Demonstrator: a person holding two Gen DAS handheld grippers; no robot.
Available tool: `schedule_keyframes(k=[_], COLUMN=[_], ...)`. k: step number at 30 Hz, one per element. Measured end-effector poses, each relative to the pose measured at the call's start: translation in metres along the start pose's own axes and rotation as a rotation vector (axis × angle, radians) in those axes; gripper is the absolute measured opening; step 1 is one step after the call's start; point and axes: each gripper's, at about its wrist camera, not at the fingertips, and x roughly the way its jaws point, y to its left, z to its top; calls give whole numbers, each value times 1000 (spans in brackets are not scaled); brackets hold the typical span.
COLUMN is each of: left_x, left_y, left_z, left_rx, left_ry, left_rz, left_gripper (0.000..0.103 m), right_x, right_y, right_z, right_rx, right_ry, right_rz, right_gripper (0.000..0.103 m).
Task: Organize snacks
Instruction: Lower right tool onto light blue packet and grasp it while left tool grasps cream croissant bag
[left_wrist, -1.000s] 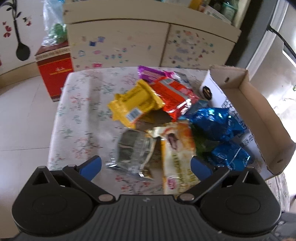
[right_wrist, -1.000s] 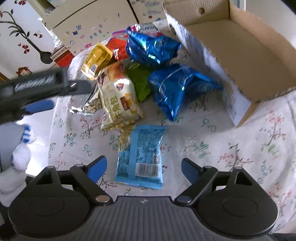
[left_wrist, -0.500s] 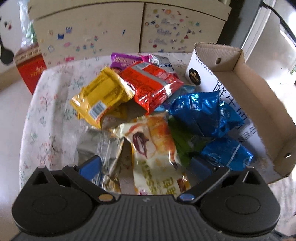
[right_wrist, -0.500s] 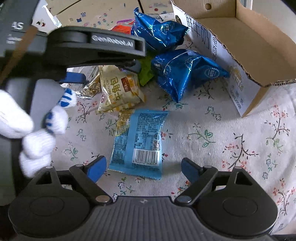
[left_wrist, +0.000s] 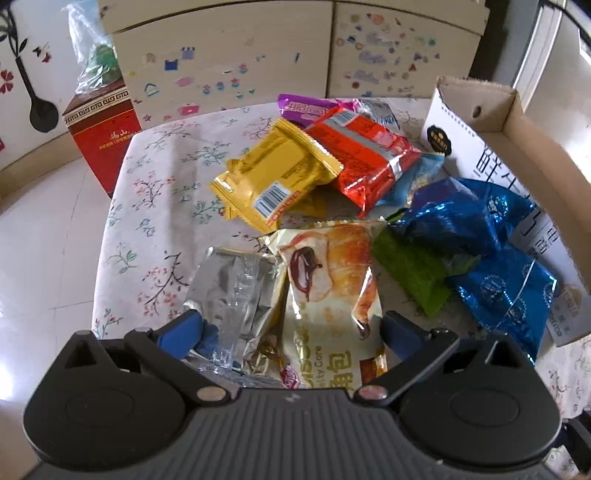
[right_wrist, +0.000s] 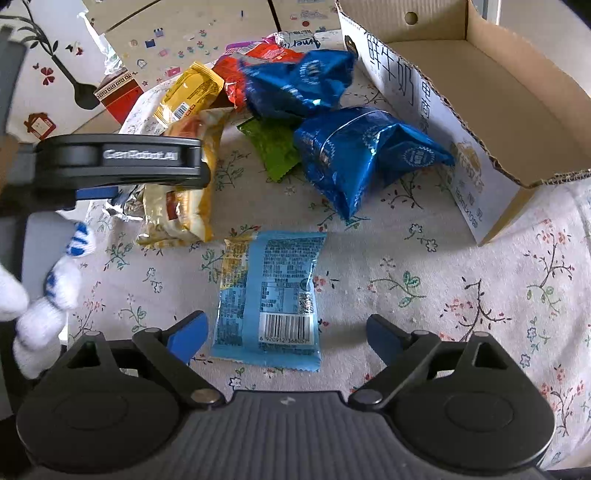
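Observation:
Snack packets lie heaped on a flowered tablecloth (left_wrist: 155, 206). My left gripper (left_wrist: 291, 332) is open, low over the near end of the heap. A silver packet (left_wrist: 236, 288) and a croissant bread packet (left_wrist: 332, 280) lie between its fingers. Beyond them are a yellow packet (left_wrist: 273, 177), a red packet (left_wrist: 362, 147), a green packet (left_wrist: 410, 269) and two shiny blue bags (left_wrist: 458, 218). My right gripper (right_wrist: 286, 334) points down over a light-blue packet (right_wrist: 269, 291) lying flat. Its jaws are opening and its pads stand clear of the packet's sides. The left gripper (right_wrist: 118, 158) shows from the side there.
An open cardboard box (right_wrist: 480, 74) stands at the right of the heap, nothing seen inside. A red carton (left_wrist: 103, 129) and a sticker-covered cabinet (left_wrist: 229, 55) stand behind the table. A white-gloved hand (right_wrist: 48, 295) holds the left gripper. The table's left edge drops to a tiled floor (left_wrist: 37, 240).
My left gripper came down and forward over the heap, so the silver and croissant packets now sit between its fingers. The right gripper's jaws spread a little wider over the light-blue packet.

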Motion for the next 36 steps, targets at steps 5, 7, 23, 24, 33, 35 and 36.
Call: schedule_keyframes(k=[5,7,23,24,33,35,36], left_x=[-2,-2,-14,-12,6,11,15], left_y=[1,-2,21,23,7,1,-4], left_z=[-5,-5,-6,-7,-5,-5,-6], left_rx=[18,23,-80,-78,-60,-51,-36], left_ry=[-4,0,81,82,73,89,101], left_rz=[-4,10,-109,-101,-70,-66,-50], left_gripper=[102,102,102,102,102,102,102], right_x=[3,7,15,14,20,22,23], right_y=[11,17,26,24,32,34,35], right_z=[0,1,-2,-3,1,0,0], right_rx=[-13,-30,-108,-105,-104,-111,-115], right_ry=[-2,-3,-11,-9,-1,-4,-7], right_rz=[-15,-29,-113,-111,-128,-139,-146], right_gripper=[97,97,98,99,103,103,103])
